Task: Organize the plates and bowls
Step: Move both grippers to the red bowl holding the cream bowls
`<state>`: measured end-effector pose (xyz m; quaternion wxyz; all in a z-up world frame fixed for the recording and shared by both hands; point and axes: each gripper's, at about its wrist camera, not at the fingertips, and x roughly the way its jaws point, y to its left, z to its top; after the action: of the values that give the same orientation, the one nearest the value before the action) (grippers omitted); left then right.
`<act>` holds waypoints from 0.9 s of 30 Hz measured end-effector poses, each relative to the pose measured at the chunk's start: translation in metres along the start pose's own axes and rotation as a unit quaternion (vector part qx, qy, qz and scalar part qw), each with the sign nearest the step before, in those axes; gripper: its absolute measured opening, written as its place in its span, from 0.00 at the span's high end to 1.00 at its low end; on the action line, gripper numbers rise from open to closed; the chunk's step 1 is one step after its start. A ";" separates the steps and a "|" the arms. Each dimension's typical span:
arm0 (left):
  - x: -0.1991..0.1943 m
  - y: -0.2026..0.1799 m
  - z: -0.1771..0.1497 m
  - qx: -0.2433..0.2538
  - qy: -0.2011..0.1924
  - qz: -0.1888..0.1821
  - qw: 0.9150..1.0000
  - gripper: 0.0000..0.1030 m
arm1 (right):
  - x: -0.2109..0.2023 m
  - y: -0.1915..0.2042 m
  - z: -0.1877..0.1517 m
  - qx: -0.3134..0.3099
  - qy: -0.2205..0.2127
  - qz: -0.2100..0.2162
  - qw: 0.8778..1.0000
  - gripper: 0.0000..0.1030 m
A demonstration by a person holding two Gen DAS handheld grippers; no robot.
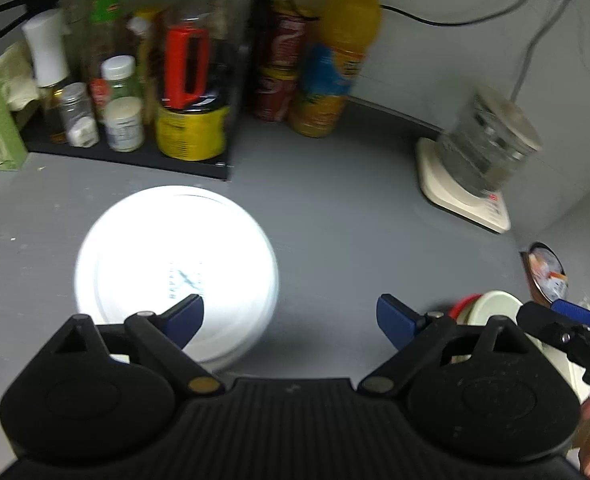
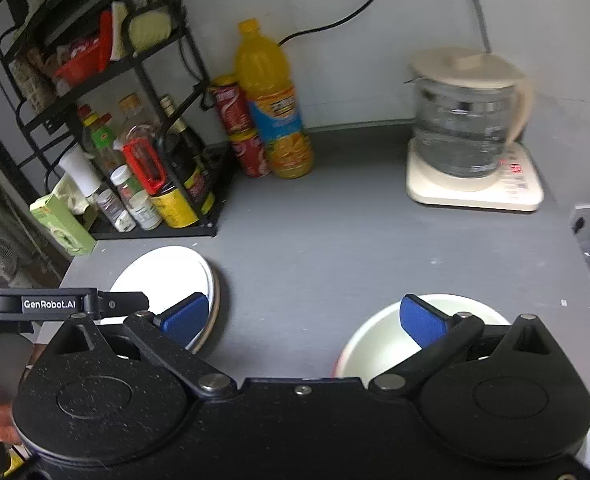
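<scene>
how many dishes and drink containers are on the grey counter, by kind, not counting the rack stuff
white plates: 1
cream bowls: 1
orange juice bottles: 1
red cans, stacked: 2
glass kettles on a base: 1
total: 6

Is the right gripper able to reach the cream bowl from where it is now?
Probably yes. The right gripper is open and holds nothing, and the cream bowl lies on the grey counter just below its right finger, with nothing over it.
</scene>
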<state>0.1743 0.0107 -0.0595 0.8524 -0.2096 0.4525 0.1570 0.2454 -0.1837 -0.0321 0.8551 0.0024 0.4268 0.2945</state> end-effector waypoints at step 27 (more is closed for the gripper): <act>0.047 -0.132 -0.029 0.092 0.058 -0.090 0.990 0.11 | -0.039 -0.123 -0.057 0.134 -0.014 -0.079 0.988 0.00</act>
<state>0.2391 -0.1138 -0.0849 0.8511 -0.1785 0.4930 0.0246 0.2475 -0.3195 -0.0709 0.8736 0.0867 0.4492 0.1659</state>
